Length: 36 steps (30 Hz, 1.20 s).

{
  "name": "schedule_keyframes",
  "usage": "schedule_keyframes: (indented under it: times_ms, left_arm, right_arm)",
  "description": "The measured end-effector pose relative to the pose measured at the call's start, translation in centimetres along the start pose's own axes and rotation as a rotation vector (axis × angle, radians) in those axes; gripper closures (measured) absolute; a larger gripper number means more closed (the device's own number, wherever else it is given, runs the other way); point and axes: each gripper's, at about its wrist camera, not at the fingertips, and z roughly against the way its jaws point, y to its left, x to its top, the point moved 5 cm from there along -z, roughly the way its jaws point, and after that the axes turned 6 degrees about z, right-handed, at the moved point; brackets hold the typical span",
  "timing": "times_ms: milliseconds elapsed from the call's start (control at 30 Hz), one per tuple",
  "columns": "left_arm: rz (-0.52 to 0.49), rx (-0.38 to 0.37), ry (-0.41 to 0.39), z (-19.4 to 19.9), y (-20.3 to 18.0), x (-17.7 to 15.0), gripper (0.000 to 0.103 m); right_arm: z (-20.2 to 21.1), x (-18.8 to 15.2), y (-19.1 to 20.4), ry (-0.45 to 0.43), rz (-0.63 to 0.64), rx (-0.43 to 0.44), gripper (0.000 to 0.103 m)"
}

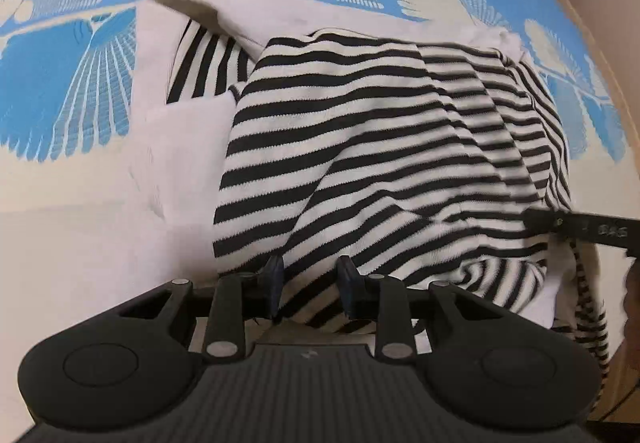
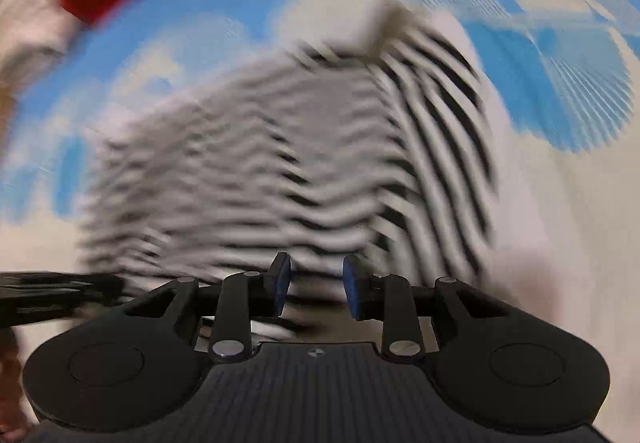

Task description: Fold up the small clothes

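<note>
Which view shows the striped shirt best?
The left wrist view. There the striped shirt is sharp, with stripes, folds and edges plain on the white cloth. The right wrist view shows the shirt too, but motion blur smears most stripes to grey.

I see a black-and-white striped garment (image 1: 380, 147) with plain white panels (image 1: 188, 147) lying rumpled on the blue-and-cream patterned bedspread (image 1: 64, 91). Its striped body is folded over itself in loose creases, one white flap turned up toward the far edge. My right view (image 2: 248, 163) is blurred.
</note>
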Motion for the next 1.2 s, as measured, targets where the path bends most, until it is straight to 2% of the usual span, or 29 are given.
schedule_keyframes:
  times_ms: [33,100,133,233,300,333,367,467,567,667,767,833,900,1000,1133,1200]
  left_arm:
    - [0.01,-0.017,-0.015,0.9,0.2,0.2,0.07]
    - [0.018,-0.058,-0.068,2.2,0.1,0.7,0.069]
    - [0.024,-0.064,-0.081,2.1,0.3,0.7,0.068]
    - [0.016,0.014,-0.003,-0.3,1.5,-0.8,0.07]
    - [0.013,0.012,-0.017,1.4,1.4,-1.8,0.069]
    - [0.01,0.001,-0.04,3.0,1.3,-2.5,0.067]
    - [-0.003,-0.019,-0.076,4.9,1.0,-3.2,0.063]
    - [-0.036,-0.036,-0.138,9.4,0.3,-5.8,0.061]
    - [-0.047,-0.021,-0.183,13.2,0.8,-9.4,0.061]
    - [0.024,-0.038,-0.204,15.4,2.3,-13.6,0.061]
    - [0.132,-0.059,-0.204,15.2,4.7,-18.1,0.061]
    - [0.212,-0.015,-0.181,14.5,6.5,-20.5,0.061]
    - [0.233,0.014,-0.185,13.9,7.1,-21.9,0.061]
    - [0.258,-0.003,-0.15,12.5,7.4,-23.2,0.06]
    - [0.287,-0.026,-0.115,10.8,7.0,-24.0,0.053]
    - [0.287,-0.009,-0.117,10.3,6.8,-24.2,0.05]
  right_arm:
    - [-0.3,-0.1,-0.6,0.011,-0.034,0.005,0.066]
    - [0.2,0.3,-0.6,-0.009,-0.07,0.039,0.066]
    - [0.4,0.5,-0.5,-0.024,-0.051,0.029,0.066]
    - [0.4,-0.4,-0.7,-0.005,-0.001,-0.023,0.058]
    - [2.8,-0.5,-1.4,-0.04,-0.074,-0.009,0.059]
    - [4.4,-0.2,-1.6,-0.095,-0.102,0.008,0.059]
    - [7.7,0.0,-1.8,-0.194,-0.111,0.028,0.06]
    - [16.2,-1.3,-2.7,-0.426,-0.095,0.014,0.061]
    - [21.2,-4.9,-4.5,-0.504,-0.123,0.04,0.06]
    - [22.8,-9.1,-6.3,-0.508,-0.101,0.021,0.06]
    - [22.2,-14.4,-8.2,-0.479,-0.126,-0.022,0.06]
    - [20.6,-17.6,-9.3,-0.442,-0.165,-0.041,0.06]
    - [18.6,-20.3,-10.3,-0.36,-0.215,-0.074,0.059]
    - [17.1,-22.2,-11.5,-0.337,-0.285,-0.073,0.059]
    - [14.3,-23.7,-12.3,-0.233,-0.332,-0.081,0.059]
    - [13.4,-24.3,-12.3,-0.198,-0.325,-0.095,0.056]
